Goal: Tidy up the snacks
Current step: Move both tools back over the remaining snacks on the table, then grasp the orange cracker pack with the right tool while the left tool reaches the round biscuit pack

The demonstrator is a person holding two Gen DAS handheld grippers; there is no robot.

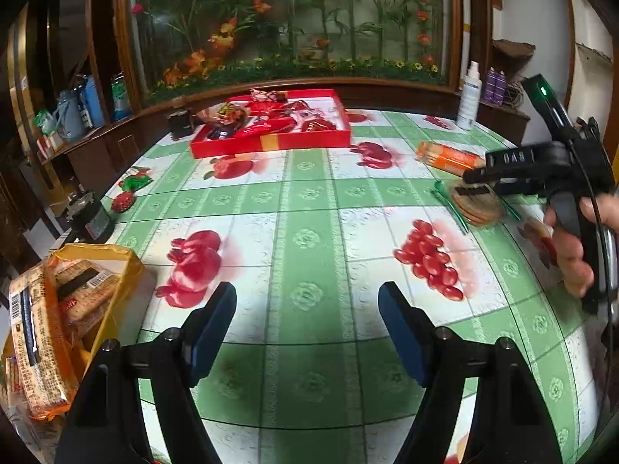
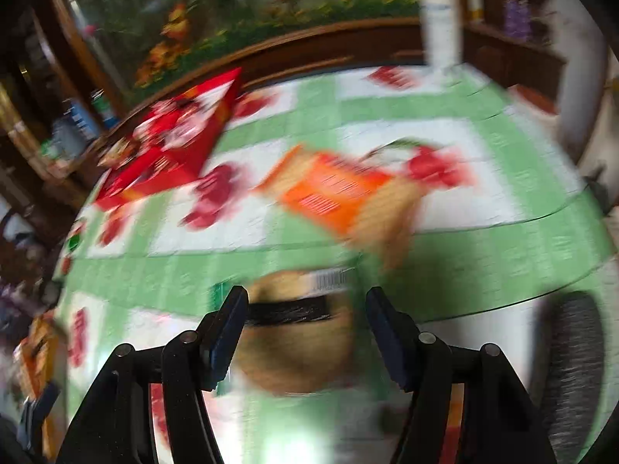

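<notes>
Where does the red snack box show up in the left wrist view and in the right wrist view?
Left wrist: red snack box sits upper centre, at the table's far edge.
Right wrist: red snack box is upper left, blurred and tilted.
Shared landmark: the white spray bottle, to the right of it in both.

Tablecloth point(image 1: 305, 208): green-and-white check, red fruit prints, covers the whole tabletop. White spray bottle point(image 1: 469, 96) upright at the far right edge. Two purple bottles point(image 1: 494, 85) on the wooden ledge just behind it. Small black jar point(image 1: 92, 216) at the left edge. Blue jugs point(image 1: 83, 106) on the left shelf. Artificial flower display point(image 1: 294, 19) behind glass along the far edge.
</notes>
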